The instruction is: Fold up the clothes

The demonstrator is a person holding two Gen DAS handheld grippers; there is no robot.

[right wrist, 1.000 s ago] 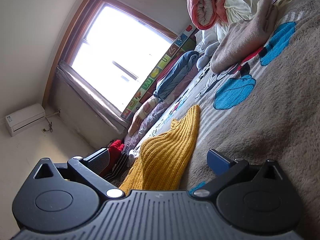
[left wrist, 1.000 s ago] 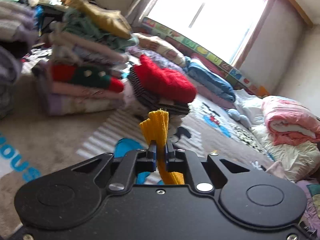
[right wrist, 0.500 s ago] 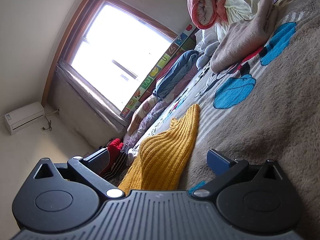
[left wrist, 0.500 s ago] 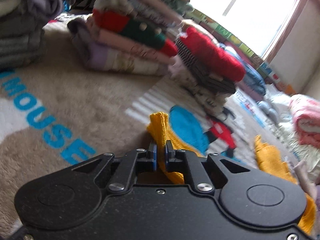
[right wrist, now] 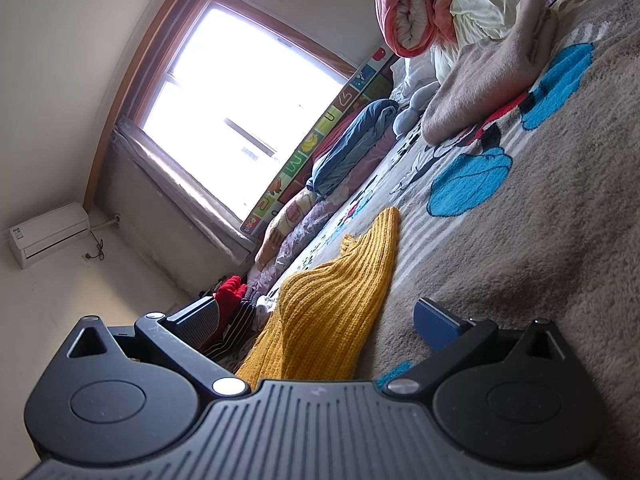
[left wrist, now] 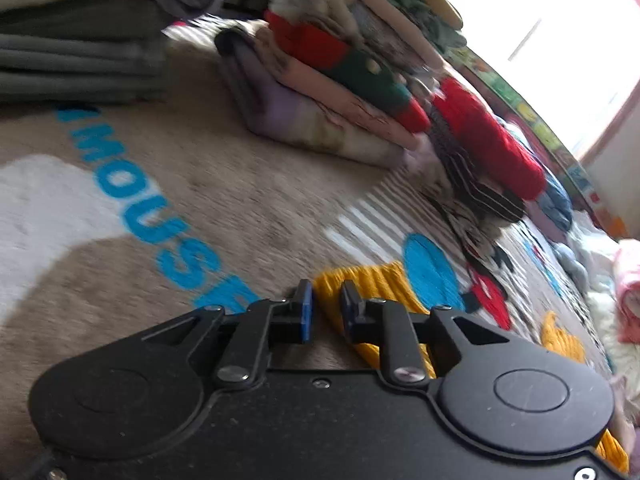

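Note:
A yellow knit garment (left wrist: 372, 284) lies on the beige plush blanket (left wrist: 248, 200). In the left wrist view my left gripper (left wrist: 325, 308) sits low over the garment's near end, jaws a little apart, with the knit edge lying just beyond and below them. In the right wrist view the same yellow garment (right wrist: 336, 300) lies stretched out between my right gripper's (right wrist: 320, 316) wide-open fingers, which hold nothing.
Stacks of folded clothes (left wrist: 340, 64) and a red knit pile (left wrist: 488, 140) stand beyond the garment. Grey folded items (left wrist: 80, 64) lie at far left. A rolled pink quilt (right wrist: 412, 4), a beige throw (right wrist: 492, 68) and a blue blanket (right wrist: 352, 140) line the window side.
My left gripper has lowered the yellow garment onto the blanket and its jaws have opened off it. The right gripper has stayed put and open.

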